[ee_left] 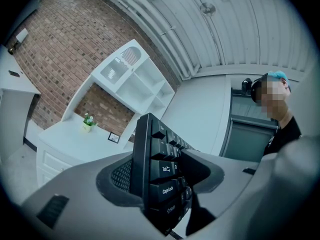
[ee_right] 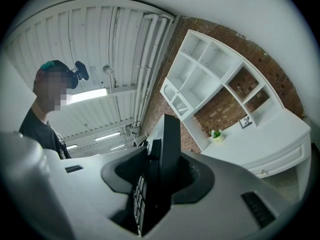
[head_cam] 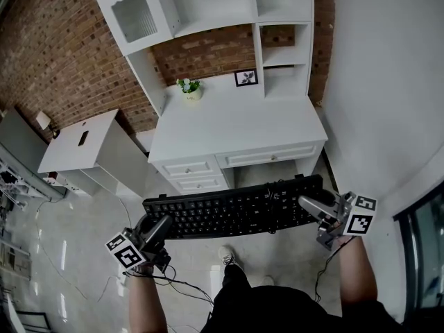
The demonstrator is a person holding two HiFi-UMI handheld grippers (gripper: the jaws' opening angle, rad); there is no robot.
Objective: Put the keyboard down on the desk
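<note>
Keyboard: the long black plastic keyboard point(head_cam: 236, 210) hangs in the air, keys up and roughly level. It is in front of the desk's drawers, over the pale floor point(head_cam: 83, 255), and does not touch the desktop.
Left gripper point(head_cam: 158, 226): jaws clamped on the keyboard's left end, beside the Tab and Caps Lock keys.
Right gripper point(head_cam: 313, 205): jaws clamped on the keyboard's right end.
Desk: the white wooden desk with drawers point(head_cam: 236, 123) stands just beyond the keyboard.
On the desk: a small green plant in a pale pot point(head_cam: 190, 89) at the back left; a small dark-framed picture point(head_cam: 245, 78) further right.
Above: a white shelf hutch point(head_cam: 208, 5) against a red brick wall point(head_cam: 41, 47).
Left of the desk: a low white cabinet point(head_cam: 80, 141).
</note>
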